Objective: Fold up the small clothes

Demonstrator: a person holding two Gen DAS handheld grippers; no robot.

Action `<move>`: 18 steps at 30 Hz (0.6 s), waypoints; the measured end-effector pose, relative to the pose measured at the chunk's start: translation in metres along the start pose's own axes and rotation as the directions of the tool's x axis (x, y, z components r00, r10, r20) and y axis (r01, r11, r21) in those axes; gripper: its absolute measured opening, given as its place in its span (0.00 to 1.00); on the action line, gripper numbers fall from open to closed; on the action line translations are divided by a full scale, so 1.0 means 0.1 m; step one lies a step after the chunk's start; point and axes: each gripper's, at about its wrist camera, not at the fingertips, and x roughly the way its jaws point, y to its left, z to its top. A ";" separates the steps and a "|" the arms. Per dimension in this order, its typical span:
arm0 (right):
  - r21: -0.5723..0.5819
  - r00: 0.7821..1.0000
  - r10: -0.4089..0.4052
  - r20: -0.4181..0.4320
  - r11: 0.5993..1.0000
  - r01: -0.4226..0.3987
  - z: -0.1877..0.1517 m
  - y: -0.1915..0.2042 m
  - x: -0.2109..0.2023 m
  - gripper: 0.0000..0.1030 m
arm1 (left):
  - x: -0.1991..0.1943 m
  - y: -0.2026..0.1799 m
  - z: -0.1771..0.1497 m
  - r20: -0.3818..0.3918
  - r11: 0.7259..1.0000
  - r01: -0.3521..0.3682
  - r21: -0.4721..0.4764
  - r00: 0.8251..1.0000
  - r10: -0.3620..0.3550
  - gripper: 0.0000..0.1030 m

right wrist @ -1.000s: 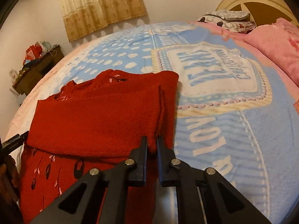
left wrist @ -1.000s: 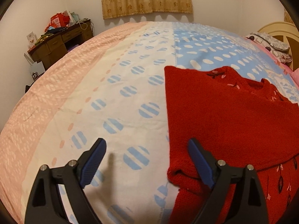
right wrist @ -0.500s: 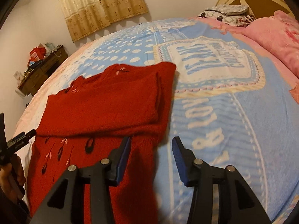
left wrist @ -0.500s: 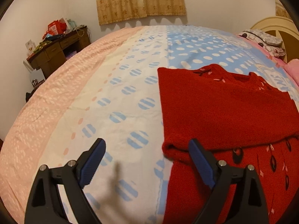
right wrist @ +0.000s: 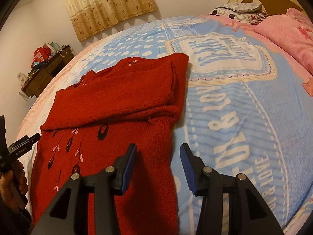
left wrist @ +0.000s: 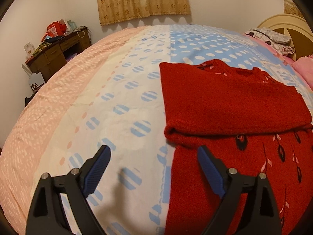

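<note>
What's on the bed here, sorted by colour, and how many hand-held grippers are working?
Red: 1, the red sweater, its top folded over.
Pink: 1, the pink quilt at the head of the bed.
Grey patterned: 1, the pillow by the headboard.
Black: 2, the left hand-held gripper and the right hand-held gripper, both open and holding nothing.
Total: 5

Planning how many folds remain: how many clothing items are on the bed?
1. A red sweater lies on the bedspread, sleeves folded across its chest, between the open left gripper and open right gripper. Nothing else is visible.
</note>
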 end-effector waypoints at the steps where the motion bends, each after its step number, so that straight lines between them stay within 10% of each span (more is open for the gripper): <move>1: -0.003 1.000 -0.001 -0.001 1.000 0.001 -0.01 0.01 0.00 0.46 | 0.00 -0.01 -0.01 -0.002 1.000 0.000 0.001 1.000 0.000 0.90; 18: -0.034 1.000 -0.001 -0.009 0.999 0.000 -0.17 0.13 -0.09 0.46 | -0.21 -0.02 -0.21 -0.001 0.999 0.035 0.015 0.999 -0.035 0.90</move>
